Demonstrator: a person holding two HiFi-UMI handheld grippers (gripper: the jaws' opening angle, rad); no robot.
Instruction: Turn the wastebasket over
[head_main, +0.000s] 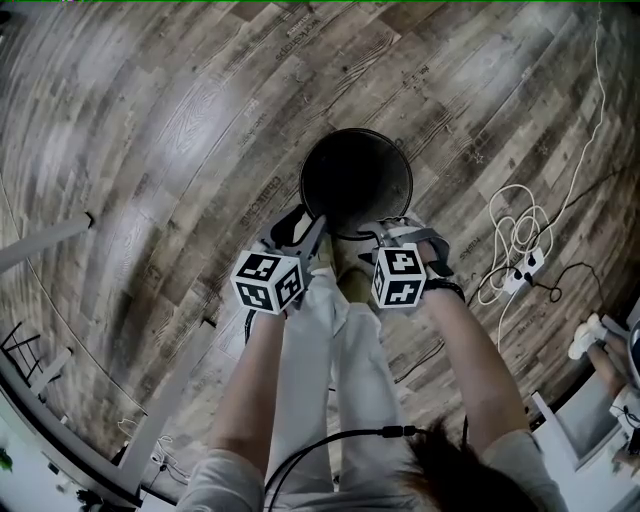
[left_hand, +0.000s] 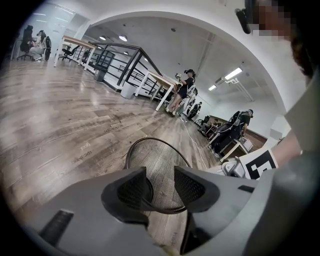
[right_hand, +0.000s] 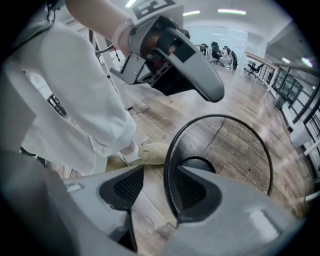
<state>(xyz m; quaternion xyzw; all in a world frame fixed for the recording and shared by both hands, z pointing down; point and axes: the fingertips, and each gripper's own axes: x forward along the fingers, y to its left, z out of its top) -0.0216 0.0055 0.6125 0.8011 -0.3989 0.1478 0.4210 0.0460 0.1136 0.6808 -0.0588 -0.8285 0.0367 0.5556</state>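
1. Grey fingers (left_hand: 132, 191) of your left gripper (left_hand: 161, 182) stand apart, and the near rim of the wastebasket (left_hand: 157, 157) crosses between them unpinched.
2. Black wire mesh, the wastebasket stands upright, mouth up, on the plank floor (head_main: 150, 150), just ahead of your shoe (right_hand: 152, 151).
3. Your right gripper (right_hand: 156, 187) also has its fingers apart, one outside the rim and one inside the mesh wall.
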